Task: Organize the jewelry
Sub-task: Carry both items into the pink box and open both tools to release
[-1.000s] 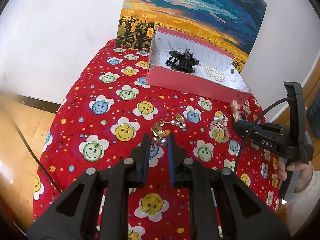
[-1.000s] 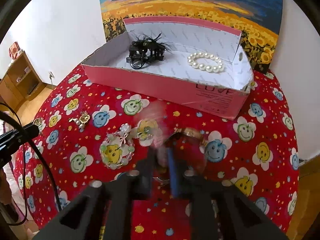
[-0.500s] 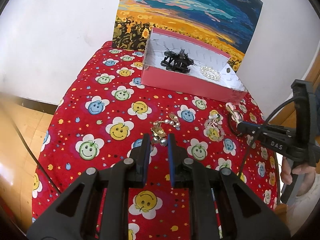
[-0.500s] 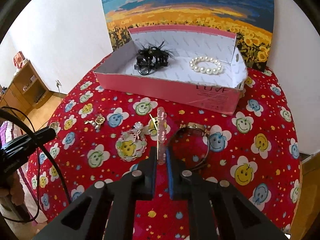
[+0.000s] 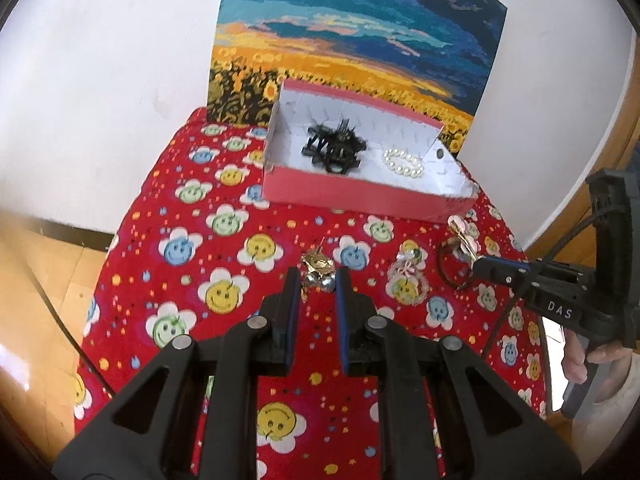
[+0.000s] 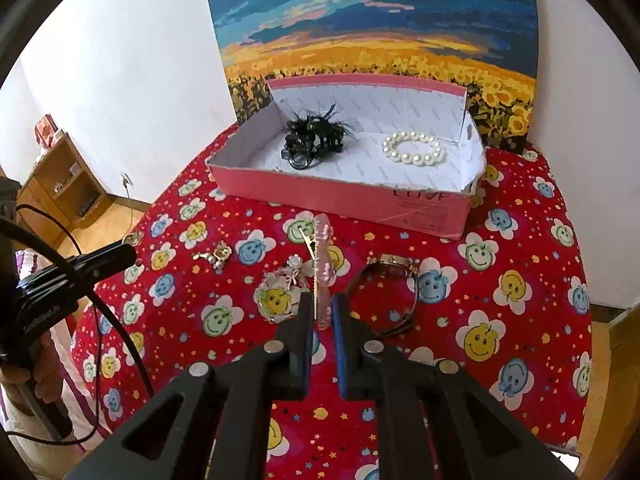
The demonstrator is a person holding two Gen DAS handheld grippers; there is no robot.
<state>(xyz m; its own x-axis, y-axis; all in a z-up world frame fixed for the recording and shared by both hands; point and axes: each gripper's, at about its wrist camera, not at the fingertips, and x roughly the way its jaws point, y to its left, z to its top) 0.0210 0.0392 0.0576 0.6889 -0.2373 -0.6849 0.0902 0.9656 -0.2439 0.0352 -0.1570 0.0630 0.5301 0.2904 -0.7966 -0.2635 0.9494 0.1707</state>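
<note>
Right gripper (image 6: pixel 322 307) pinches pink hair clip (image 6: pixel 323 268) by tail end; thin grip, may twist out before box (image 6: pixel 344 194). Left gripper (image 5: pixel 317 280) narrow, empty.

The box (image 6: pixel 344 196) sits at the back of the cloth (image 6: pixel 520 340), before the painting (image 6: pixel 372 20). In it, my hairpiece (image 6: pixel 314 138) lies left of the pearls (image 6: pixel 413 149). Nearer me, a brooch (image 6: pixel 218 255) lies left, a beaded bracelet (image 6: pixel 280 294) mid, a bangle (image 6: pixel 386 294) right.
</note>
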